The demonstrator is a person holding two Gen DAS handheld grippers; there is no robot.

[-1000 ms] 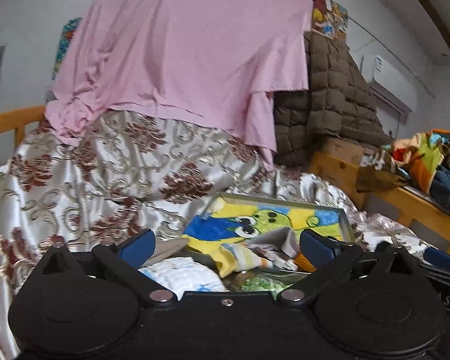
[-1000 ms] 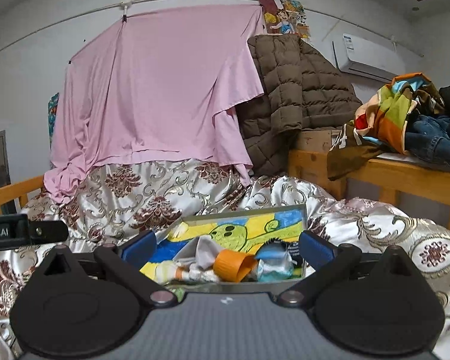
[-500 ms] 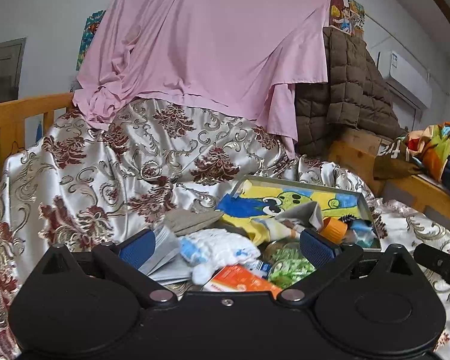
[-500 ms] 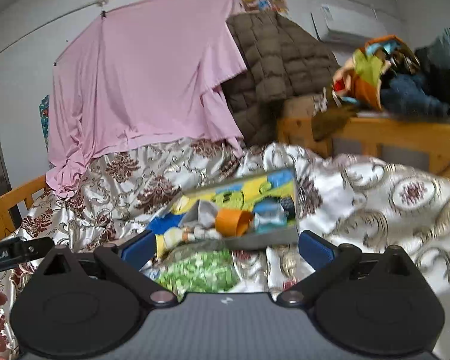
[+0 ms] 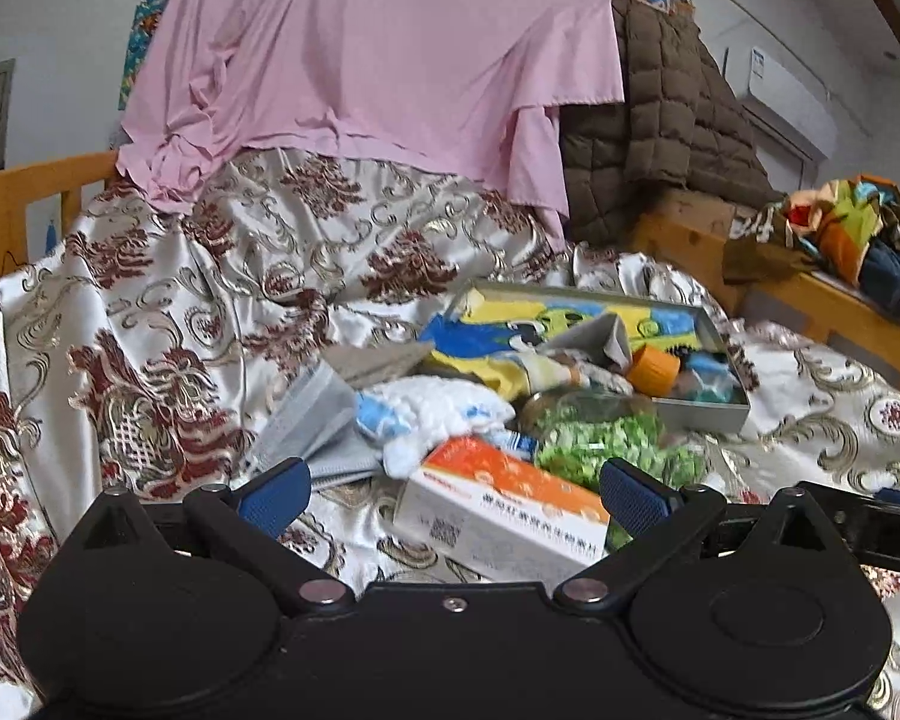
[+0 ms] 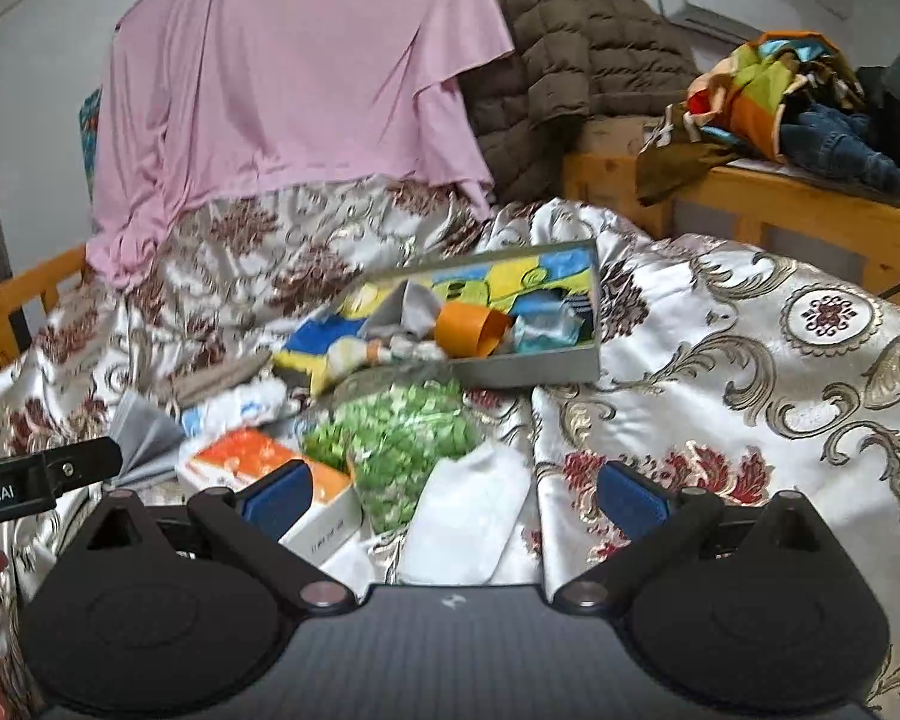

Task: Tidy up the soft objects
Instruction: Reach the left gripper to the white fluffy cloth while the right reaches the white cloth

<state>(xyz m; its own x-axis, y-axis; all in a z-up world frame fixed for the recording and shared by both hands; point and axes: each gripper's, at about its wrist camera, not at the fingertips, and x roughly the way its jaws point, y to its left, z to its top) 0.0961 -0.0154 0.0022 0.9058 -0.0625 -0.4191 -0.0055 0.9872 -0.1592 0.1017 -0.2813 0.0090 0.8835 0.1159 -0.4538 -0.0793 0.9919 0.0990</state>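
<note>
A heap of small items lies on the patterned satin bedspread (image 5: 150,324). In the left wrist view I see a white knitted cloth (image 5: 444,411), a grey face mask (image 5: 318,426), an orange-and-white carton (image 5: 498,507) and a bag of green bits (image 5: 600,438). Behind them a grey tray (image 5: 705,414) holds a yellow-blue cartoon cloth (image 5: 498,330) and an orange cap (image 5: 654,369). My left gripper (image 5: 453,489) is open just above the carton. My right gripper (image 6: 453,495) is open over a white pouch (image 6: 468,516) and the green bag (image 6: 390,438); the tray (image 6: 534,366) lies beyond.
A pink sheet (image 5: 360,60) and a brown quilted jacket (image 5: 666,120) hang behind the bed. A wooden rail (image 5: 24,192) runs at the left. On the right a wooden ledge (image 6: 810,204) carries piled clothes (image 6: 768,90). A hand shows at the lower left of the right wrist view.
Both grippers have tipped downward and drawn back, so the carton, green bag, mask and white pouch have come into view in front of the tray. Both stay open.
</note>
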